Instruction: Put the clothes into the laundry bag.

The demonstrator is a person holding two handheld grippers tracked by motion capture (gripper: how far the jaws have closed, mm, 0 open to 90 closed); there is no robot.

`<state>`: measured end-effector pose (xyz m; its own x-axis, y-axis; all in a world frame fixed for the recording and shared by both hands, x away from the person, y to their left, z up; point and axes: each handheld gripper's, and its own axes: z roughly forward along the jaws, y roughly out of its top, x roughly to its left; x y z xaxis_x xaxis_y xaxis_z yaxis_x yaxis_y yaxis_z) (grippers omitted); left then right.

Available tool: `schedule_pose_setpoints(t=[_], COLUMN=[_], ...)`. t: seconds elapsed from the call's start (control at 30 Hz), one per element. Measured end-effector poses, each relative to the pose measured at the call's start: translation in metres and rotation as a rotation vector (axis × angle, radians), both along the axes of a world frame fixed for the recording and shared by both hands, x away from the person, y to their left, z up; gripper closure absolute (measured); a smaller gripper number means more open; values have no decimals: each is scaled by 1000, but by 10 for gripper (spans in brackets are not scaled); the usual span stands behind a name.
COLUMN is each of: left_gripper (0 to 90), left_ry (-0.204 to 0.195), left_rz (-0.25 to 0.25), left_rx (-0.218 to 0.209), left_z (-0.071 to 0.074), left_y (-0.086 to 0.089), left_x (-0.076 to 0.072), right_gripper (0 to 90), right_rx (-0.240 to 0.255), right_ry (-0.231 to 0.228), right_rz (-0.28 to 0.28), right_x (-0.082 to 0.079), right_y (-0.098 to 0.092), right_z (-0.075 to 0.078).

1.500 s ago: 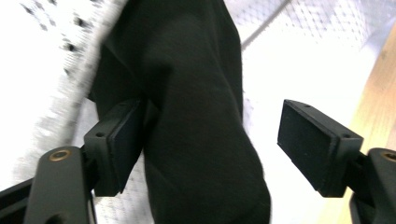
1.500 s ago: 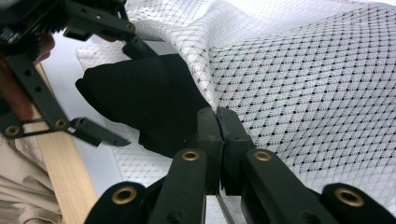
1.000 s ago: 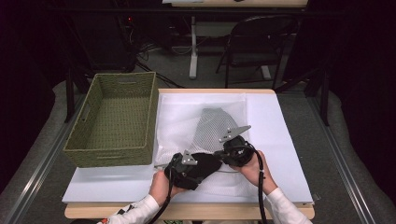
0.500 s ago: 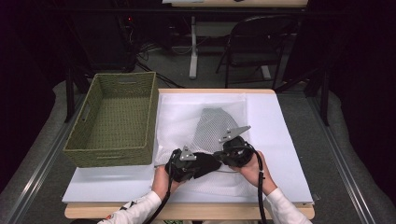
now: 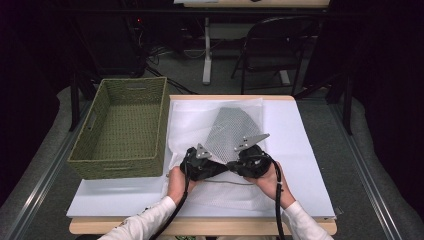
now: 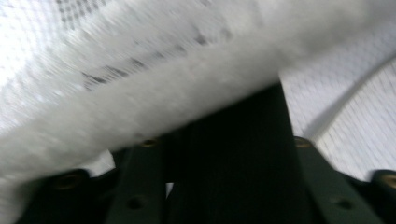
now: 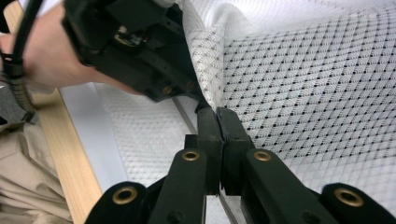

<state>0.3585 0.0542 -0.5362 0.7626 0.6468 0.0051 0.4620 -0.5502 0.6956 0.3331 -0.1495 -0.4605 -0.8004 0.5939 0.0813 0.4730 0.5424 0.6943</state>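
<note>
A white mesh bag lies flat on the white table, and something grey shows through it. Both grippers meet nose to nose at the bag's near edge. My right gripper is shut on a fold of that edge beside a thin cord. My left gripper reaches in from the left. Blurred mesh drapes over its tips, which stand apart. Its jaws have just been opening, with mesh lying across them.
A green woven basket stands on the table's left half, close beside the bag. The wooden front edge runs under the person's sleeves. A chair and a table leg stand beyond the far edge.
The left hand and its gripper have slid a little away from the person, up against the bag's near edge. The right gripper has kept its place and its grip.
</note>
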Motion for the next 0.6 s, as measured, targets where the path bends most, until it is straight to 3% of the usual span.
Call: schedule_pose_setpoints(t=[0.13, 0.27, 0.33, 0.47, 0.6], left_gripper=[493, 476, 547, 804, 850], left_ry=[16, 12, 22, 38, 40], left_rz=[-14, 5, 18, 29, 69], left_rx=[25, 14, -6, -59, -93], left_z=[0, 0, -2, -5, -5], left_y=[2, 9, 10, 9, 6], left_x=[-11, -20, -21, -13, -1], right_gripper=[895, 895, 895, 896, 896], right_rx=[-2, -2, -2, -1, 7], right_ry=[1, 1, 1, 14, 16], right_rz=[-4, -8, -13, -6, -5], right_x=[-1, -1, 0, 1, 0], right_y=[-1, -3, -3, -2, -3], right_z=[1, 0, 0, -2, -1])
